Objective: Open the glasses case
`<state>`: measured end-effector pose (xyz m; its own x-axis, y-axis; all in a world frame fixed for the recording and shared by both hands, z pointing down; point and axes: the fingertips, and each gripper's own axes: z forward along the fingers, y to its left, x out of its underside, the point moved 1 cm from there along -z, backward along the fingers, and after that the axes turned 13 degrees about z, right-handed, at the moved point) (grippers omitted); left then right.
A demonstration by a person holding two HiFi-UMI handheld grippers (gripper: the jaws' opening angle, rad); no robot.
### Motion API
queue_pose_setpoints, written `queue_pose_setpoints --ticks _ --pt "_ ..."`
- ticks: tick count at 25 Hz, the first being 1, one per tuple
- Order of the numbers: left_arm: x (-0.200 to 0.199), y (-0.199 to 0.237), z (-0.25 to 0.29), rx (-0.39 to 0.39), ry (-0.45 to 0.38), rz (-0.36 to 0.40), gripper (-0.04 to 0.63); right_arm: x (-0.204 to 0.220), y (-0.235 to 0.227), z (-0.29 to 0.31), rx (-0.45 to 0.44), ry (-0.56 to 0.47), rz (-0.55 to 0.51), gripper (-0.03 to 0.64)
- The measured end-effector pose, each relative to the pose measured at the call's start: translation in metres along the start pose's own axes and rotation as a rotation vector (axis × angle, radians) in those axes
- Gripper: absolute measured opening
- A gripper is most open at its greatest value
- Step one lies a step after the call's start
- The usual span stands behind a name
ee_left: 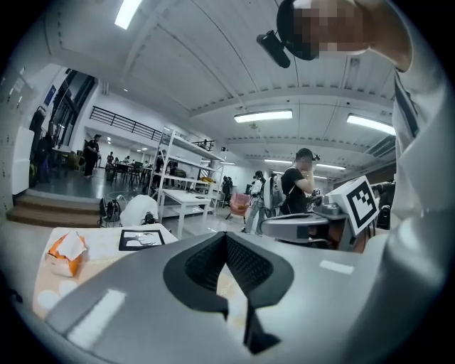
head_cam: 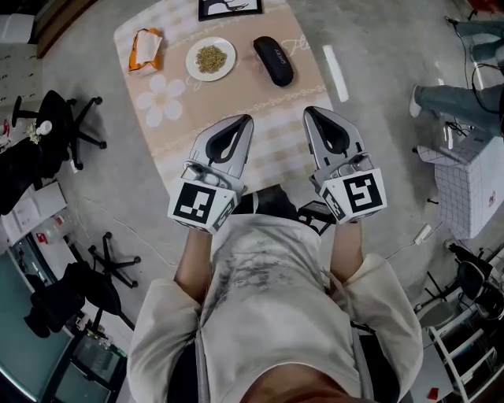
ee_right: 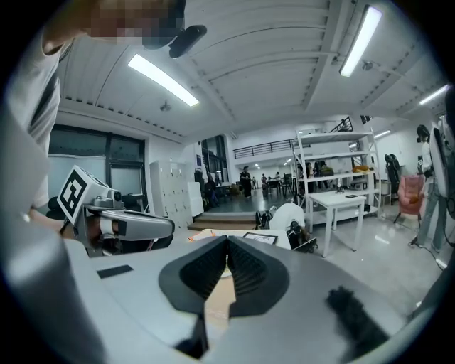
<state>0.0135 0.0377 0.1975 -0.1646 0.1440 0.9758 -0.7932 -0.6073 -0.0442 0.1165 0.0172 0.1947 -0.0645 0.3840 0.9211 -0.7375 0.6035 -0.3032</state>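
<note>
In the head view the black glasses case (head_cam: 272, 61) lies shut on the far right part of the beige tablecloth (head_cam: 268, 118). Both grippers hover over the near half of the table, well short of the case. My left gripper (head_cam: 246, 120) is shut with nothing in it, its tips meeting (ee_left: 226, 236). To its right my right gripper (head_cam: 312, 112) is shut and empty too, jaws touching (ee_right: 227, 239). The case is hidden behind the jaws in both gripper views. Each gripper view shows the other gripper beside it, the right gripper (ee_left: 313, 227) and the left gripper (ee_right: 121, 226).
A white plate of seeds (head_cam: 210, 58) sits left of the case, an orange snack bag (head_cam: 146, 49) further left, a framed picture (head_cam: 229, 8) at the far edge. Black office chairs (head_cam: 75, 126) stand left of the table, a white crate (head_cam: 468, 185) right. People stand in the room beyond (ee_left: 297, 186).
</note>
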Motion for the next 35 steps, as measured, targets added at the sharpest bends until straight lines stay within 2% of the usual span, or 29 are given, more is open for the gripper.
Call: queue_pose_setpoints --ticks 23,35 --pt "0.054 0.041 0.066 0.066 0.054 -0.032 0.006 0.044 -0.063 0.056 0.14 0.054 0.057 0.015" --pt "0.081 0.046 0.09 0.084 0.073 -0.051 0.006 0.073 -0.087 0.079 0.167 0.089 0.074 0.015"
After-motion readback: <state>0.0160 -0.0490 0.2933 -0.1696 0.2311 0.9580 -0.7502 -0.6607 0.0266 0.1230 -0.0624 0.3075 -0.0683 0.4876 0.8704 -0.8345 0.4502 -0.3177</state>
